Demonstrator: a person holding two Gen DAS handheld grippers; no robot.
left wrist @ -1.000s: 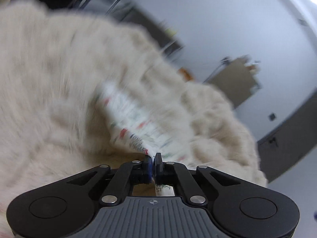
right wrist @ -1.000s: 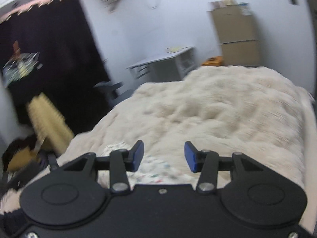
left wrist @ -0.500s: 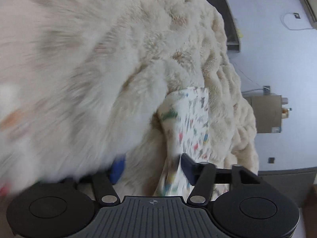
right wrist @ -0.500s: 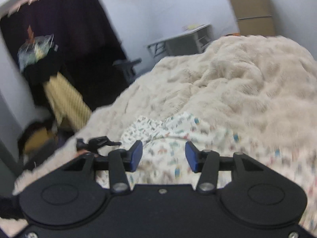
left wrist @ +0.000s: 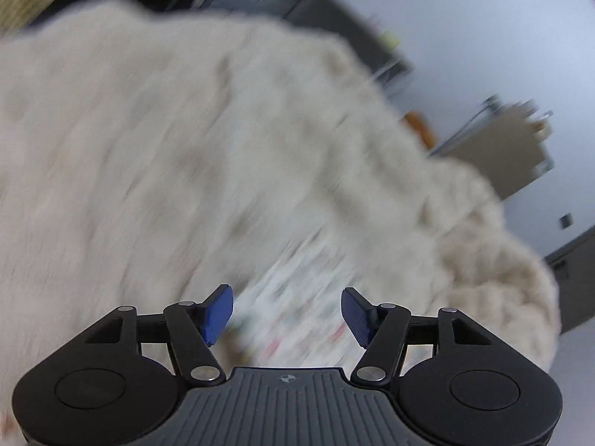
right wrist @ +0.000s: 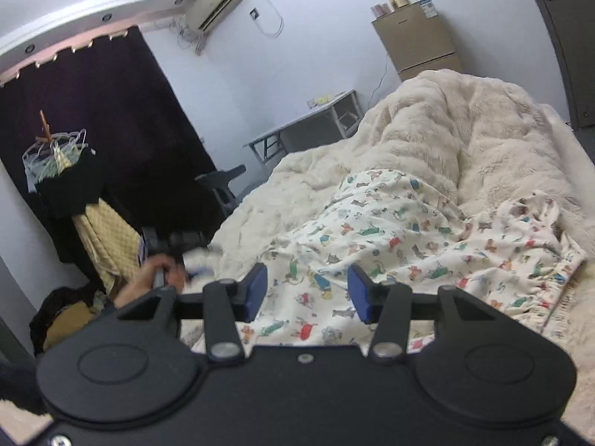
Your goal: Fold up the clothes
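Note:
A white garment with small coloured animal prints (right wrist: 390,238) lies spread and rumpled on a fluffy cream blanket (right wrist: 465,122) on the bed. My right gripper (right wrist: 308,291) is open and empty, just above the garment's near edge. My left gripper (left wrist: 287,312) is open and empty; the blurred printed garment (left wrist: 297,297) lies just beyond its fingertips on the blanket (left wrist: 148,148). The left gripper and the hand holding it (right wrist: 163,267) show at the bed's left edge in the right wrist view.
A dark curtain (right wrist: 93,119) and a rack with hanging clothes (right wrist: 67,178) stand to the left. A grey desk (right wrist: 308,126) and chair (right wrist: 223,182) are beyond the bed. A tan cabinet (right wrist: 416,44) stands at the far wall.
My left gripper has opened and let go of the printed garment, then swung away fast. The garment now lies spread on the blanket in front of my right gripper, which stayed open.

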